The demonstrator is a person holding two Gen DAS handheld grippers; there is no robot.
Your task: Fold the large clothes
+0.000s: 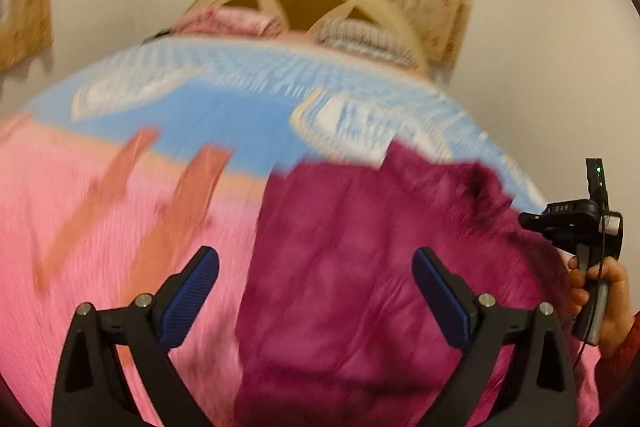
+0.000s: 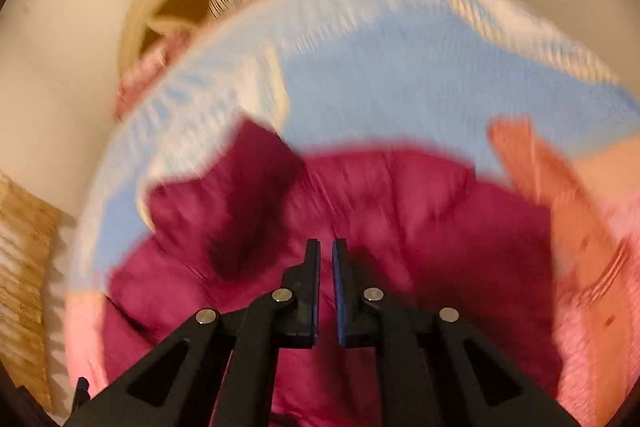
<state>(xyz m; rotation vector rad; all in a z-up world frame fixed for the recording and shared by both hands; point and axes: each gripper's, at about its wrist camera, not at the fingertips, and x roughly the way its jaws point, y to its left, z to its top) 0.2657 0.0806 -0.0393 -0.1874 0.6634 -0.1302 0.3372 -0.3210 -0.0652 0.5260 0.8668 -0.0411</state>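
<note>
The left gripper (image 1: 316,263) has its jaws spread wide over the magenta garment (image 1: 360,267), which lies ahead of and beneath them on the pink-and-blue bedspread (image 1: 120,219). The right gripper (image 2: 326,251) has its jaws nearly pressed together with nothing visibly between them, the garment (image 2: 400,211) spreading ahead of them.

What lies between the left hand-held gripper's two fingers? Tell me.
In the left wrist view, the open left hand-held gripper frames only the magenta garment lying beyond it; nothing is gripped.

Plush magenta garment (image 1: 360,267) on fuzzy bedspread (image 1: 100,227) (matt cloth both)
</note>
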